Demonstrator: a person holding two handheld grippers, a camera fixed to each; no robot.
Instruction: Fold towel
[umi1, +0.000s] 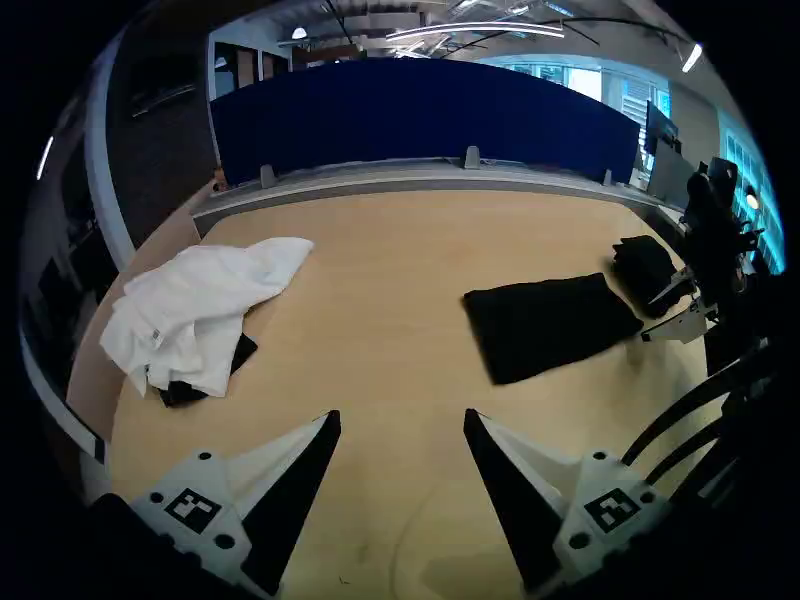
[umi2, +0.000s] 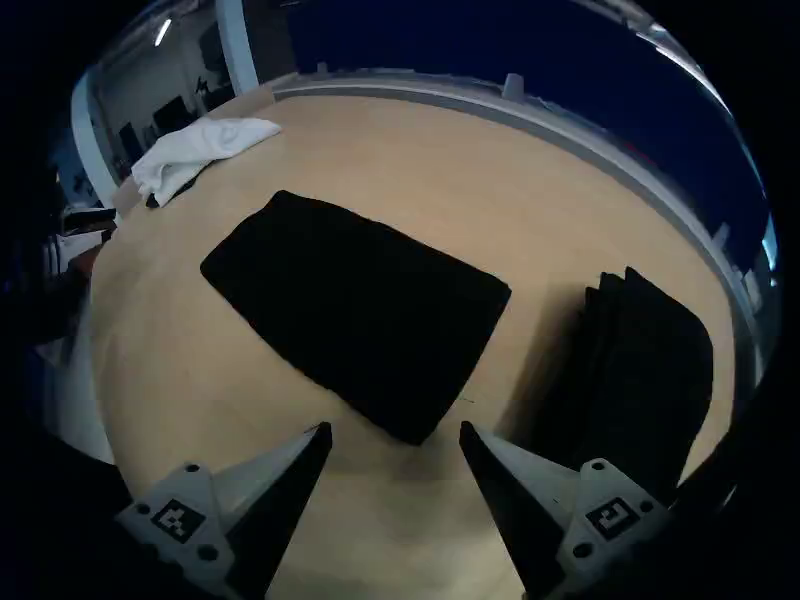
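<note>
Right gripper view: the black towel (umi2: 360, 320) lies flat on the counter (umi2: 560, 190), straight ahead of the right gripper (umi2: 393, 432). Its nearest corner sits just in front of the gap between the fingers.
Long axis: it runs from far left to near right across this view, at a slant to the gripper's own line.
Neighbour: a stack of folded black cloths (umi2: 650, 370) lies to the right of the towel, with a strip of bare counter between them.
Right gripper state: fingers spread wide and empty, not touching the cloth.
Left gripper view: the same towel lies ahead and off to the right, well apart from the left gripper (umi1: 402, 414), which has bare counter directly in front of it.
Left gripper state: fingers apart, holding nothing.
Nearer hand: the right, clearly.
White pile (umi1: 200, 310): crumpled cloth with something dark under it, on the far left of the counter. It is well apart from the black towel and nearer the left gripper.
Step judged: the black towel looks smoothed into a rectangle, though I cannot tell how many layers it has. A further fold would probably start at the near corner or the short near-right edge, which suits the right gripper.
What the move calls for: since the towel lies at a slant, the right gripper would need to turn to meet an edge squarely. The left would have to travel right to take the other corner.
Risk: black cloth hides its edges and layers, so a pinch may catch only the top layer.
</note>
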